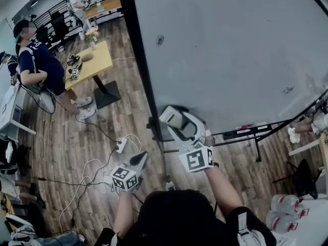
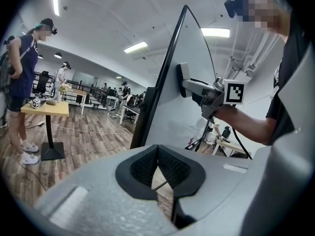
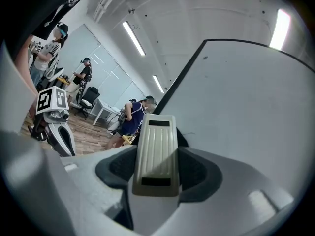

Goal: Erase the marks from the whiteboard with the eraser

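Observation:
The whiteboard point(image 1: 230, 50) stands upright in a black frame. It carries a dark smudge point(image 1: 160, 40) near its upper left and small marks point(image 1: 288, 90) at the right. My right gripper point(image 1: 174, 119) is shut on a beige ribbed eraser point(image 3: 156, 154), which sits at the board's lower left corner. In the left gripper view the eraser point(image 2: 183, 80) lies flat against the board point(image 2: 184, 58). My left gripper point(image 1: 137, 163) hangs lower left, off the board and over the floor. Its pads point(image 2: 147, 167) are shut together with nothing between them.
A yellow table point(image 1: 97, 65) and a person in a dark blue shirt point(image 1: 36, 60) are to the left. A power strip point(image 1: 121, 145) with white cables lies on the wood floor. The board's stand feet point(image 1: 256, 152) reach out below it. Water bottles point(image 1: 284, 211) sit at the lower right.

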`<action>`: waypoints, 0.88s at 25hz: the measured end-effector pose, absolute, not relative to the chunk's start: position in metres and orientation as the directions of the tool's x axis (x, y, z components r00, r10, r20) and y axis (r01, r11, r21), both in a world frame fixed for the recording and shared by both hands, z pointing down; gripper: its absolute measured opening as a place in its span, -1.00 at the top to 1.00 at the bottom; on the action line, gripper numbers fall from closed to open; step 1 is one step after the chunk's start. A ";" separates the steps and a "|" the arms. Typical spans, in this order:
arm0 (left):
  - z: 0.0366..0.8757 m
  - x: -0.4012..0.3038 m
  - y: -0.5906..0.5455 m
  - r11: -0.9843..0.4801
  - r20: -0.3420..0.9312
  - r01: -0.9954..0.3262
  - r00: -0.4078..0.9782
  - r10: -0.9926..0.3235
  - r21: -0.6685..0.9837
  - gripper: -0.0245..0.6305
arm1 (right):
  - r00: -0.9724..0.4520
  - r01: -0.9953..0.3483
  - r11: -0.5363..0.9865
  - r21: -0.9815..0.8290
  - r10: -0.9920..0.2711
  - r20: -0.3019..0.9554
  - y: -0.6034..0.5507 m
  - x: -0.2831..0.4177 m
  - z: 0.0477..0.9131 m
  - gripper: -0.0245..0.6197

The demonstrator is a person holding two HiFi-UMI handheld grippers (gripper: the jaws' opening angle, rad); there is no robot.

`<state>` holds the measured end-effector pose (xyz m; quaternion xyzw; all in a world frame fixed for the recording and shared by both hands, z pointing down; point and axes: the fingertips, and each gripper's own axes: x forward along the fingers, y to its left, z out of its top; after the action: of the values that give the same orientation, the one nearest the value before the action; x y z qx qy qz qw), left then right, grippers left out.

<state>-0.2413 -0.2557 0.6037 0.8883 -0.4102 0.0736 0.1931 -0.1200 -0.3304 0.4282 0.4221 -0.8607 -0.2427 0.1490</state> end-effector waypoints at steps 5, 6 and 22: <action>0.602 -0.225 -0.250 -0.593 0.281 -0.748 0.662 -0.695 0.298 0.89 | -0.621 -0.656 0.580 0.483 -0.778 0.092 -0.320 -0.093 0.455 0.13; 0.602 -0.223 -0.249 -0.594 0.278 -0.745 0.665 -0.693 0.302 0.89 | -0.634 -0.650 0.598 0.468 -0.767 0.100 -0.315 -0.089 0.461 0.13; 0.586 -0.169 -0.217 -0.601 0.264 -0.742 0.668 -0.695 0.297 0.89 | -0.753 -0.589 0.783 0.201 -0.622 0.215 -0.247 -0.022 0.532 0.12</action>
<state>-0.1690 -0.2167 0.5865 0.8926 -0.4027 0.0605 0.1936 -0.0223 -0.2468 0.5318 0.3240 -0.9343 -0.0603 0.1362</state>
